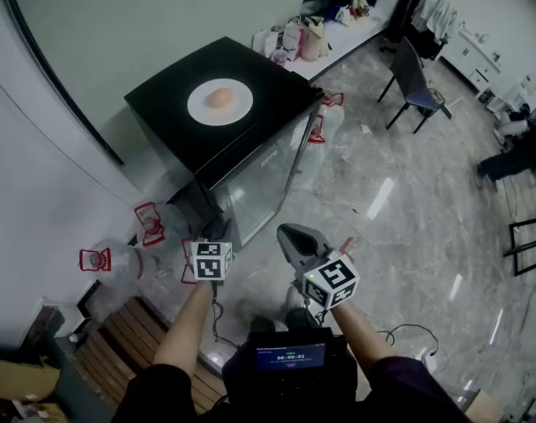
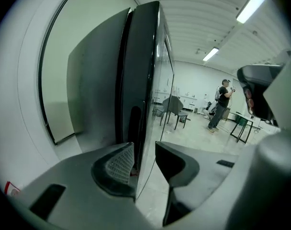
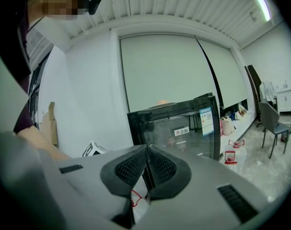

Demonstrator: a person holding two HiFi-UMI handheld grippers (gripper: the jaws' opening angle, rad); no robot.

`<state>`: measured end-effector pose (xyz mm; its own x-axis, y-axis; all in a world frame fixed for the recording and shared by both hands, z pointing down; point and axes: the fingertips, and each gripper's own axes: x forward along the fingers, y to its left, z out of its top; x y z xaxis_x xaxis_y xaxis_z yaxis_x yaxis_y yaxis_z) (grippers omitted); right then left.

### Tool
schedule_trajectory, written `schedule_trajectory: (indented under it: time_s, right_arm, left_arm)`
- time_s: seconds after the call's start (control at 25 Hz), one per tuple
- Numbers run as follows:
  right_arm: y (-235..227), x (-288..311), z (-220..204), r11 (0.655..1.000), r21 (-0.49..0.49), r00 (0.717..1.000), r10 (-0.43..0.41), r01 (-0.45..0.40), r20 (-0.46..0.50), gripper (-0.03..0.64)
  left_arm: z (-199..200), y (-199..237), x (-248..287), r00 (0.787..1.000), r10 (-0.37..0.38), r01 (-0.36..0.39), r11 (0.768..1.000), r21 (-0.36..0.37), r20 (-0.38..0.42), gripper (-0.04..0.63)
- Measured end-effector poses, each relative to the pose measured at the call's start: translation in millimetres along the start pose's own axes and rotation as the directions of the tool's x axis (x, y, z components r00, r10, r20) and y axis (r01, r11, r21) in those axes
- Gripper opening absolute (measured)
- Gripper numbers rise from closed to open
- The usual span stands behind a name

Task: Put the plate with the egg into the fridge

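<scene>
Place: lab-like test room.
Floor: polished stone tiles [image 1: 409, 210].
Ceiling: ribbed panels [image 2: 198, 13], strip lights [image 2: 253, 4].
Window: large roller blinds [image 3: 164, 71].
Furniture: office chair [image 1: 413, 82] at 1 o'clock; white counter [image 1: 361, 32] with bags [image 1: 308, 35] at 12 o'clock.

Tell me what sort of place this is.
Probably a lab or office workroom: a small glass-door fridge stands on a polished floor, with a chair and a wall ledge cluttered with bags nearby.

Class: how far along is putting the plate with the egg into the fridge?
Nothing done: plate and egg sit atop the fridge. In hand: open left tool straddles the door edge; right tool shut, empty. Left: open door, move plate inside.
</scene>
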<state>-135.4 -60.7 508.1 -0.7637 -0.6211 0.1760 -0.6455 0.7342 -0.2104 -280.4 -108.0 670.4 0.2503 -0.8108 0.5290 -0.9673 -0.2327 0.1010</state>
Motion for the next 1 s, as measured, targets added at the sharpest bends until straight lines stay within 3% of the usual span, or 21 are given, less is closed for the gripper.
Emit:
schedule_trajectory:
  time_s: [0.16,0.24,0.36,0.72,0.88,1.0]
  right_arm:
    - [-8,-13,-6,0.999,0.001,0.999,-0.043,0.043,-0.012,0.009]
    - [-13,-19,-6,0.998,0.008,0.998,-0.068,0.068,-0.008,0.009]
    - [-18,-25,-5,0.996,0.005,0.996,-0.088,0.088,0.001,0.009]
    - [-24,-36,-19,0.996,0.016,0.996,-0.082,0.082,-0.019,0.009]
    - [-28,-40,-28,0.996,0.036,0.996,-0.077,0.079,-0.041,0.009]
    - [-23,-42,-31,0.997,0.057,0.997,-0.05,0.054,-0.061,0.011]
  left_arm:
    - [7,0,7,1.0,0.013,-0.013,0.999,0.033,0.007,0.118]
    - [7,2,6,0.999,0.03,-0.03,0.999,0.022,0.011,0.078]
    - [7,1,6,0.999,0.039,-0.039,0.999,0.014,0.019,0.074]
    - [9,-4,-1,0.996,0.074,-0.073,0.997,-0.014,0.046,0.067]
    - [-2,-56,-11,0.997,0.037,-0.04,0.998,0.048,0.065,0.055]
    - [-13,-100,-18,0.994,0.053,-0.058,0.997,0.057,0.093,0.046]
